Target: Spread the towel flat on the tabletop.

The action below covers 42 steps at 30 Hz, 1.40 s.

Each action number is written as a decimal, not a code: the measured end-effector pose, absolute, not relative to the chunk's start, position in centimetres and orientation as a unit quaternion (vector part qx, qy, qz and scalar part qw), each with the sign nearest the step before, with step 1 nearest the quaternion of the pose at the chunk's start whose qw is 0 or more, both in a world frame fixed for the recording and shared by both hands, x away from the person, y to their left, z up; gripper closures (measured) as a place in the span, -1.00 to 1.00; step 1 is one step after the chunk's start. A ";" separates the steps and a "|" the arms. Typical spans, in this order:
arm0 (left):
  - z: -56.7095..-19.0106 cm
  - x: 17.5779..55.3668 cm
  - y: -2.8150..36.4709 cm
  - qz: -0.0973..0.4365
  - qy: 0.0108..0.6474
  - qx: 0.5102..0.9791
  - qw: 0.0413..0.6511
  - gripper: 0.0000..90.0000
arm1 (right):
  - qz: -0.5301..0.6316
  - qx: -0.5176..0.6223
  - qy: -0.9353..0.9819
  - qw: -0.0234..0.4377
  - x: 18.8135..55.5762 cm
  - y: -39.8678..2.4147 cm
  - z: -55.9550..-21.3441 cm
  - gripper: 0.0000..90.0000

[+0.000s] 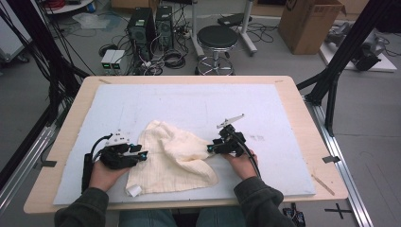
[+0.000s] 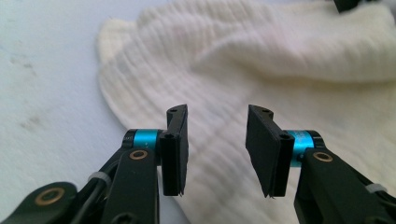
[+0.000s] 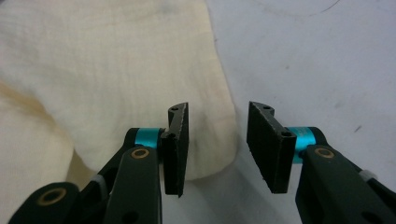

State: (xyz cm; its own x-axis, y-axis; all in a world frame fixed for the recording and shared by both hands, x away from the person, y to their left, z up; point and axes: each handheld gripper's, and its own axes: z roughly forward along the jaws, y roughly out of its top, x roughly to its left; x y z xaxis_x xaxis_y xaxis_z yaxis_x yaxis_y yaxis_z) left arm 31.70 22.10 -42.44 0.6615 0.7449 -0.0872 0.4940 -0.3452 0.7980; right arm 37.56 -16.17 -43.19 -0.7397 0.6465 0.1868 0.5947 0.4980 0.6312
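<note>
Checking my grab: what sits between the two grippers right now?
In the high view, the rumpled cream cloth fills the stretch between the left gripper and right gripper, both open at its edges.

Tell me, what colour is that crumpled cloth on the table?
The cloth is cream, with a fine ribbed weave; the left gripper view shows it best.

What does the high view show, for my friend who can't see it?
A person's two hands each hold a gripper beside a crumpled cream cloth on a white mat covering a wooden table. The left gripper points at the cloth's left edge and the right gripper at its right edge, both open. Behind the table stand a black stool, computers and a cardboard box.
</note>
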 end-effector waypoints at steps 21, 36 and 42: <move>-42.0 41.7 20.0 0.177 0.456 0.784 0.383 0.58 | 0.344 0.309 0.885 0.056 37.4 -16.1 -43.3 0.88; -43.3 42.5 18.8 0.191 0.453 0.807 0.327 0.93 | 0.351 0.295 0.887 0.047 37.7 -16.3 -43.4 0.89; -42.9 42.4 18.9 0.198 0.450 0.805 0.333 0.97 | 0.342 0.289 0.892 0.059 38.3 -16.8 -42.3 0.89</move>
State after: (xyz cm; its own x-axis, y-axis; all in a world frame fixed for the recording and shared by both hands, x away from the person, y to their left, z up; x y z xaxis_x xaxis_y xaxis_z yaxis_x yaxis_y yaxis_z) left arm 42.36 18.87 -42.88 0.5161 0.8563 0.0199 0.5922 -0.3736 0.7139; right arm 38.26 -16.76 -42.34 -0.8261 0.5561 0.0912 0.4748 0.5998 0.6440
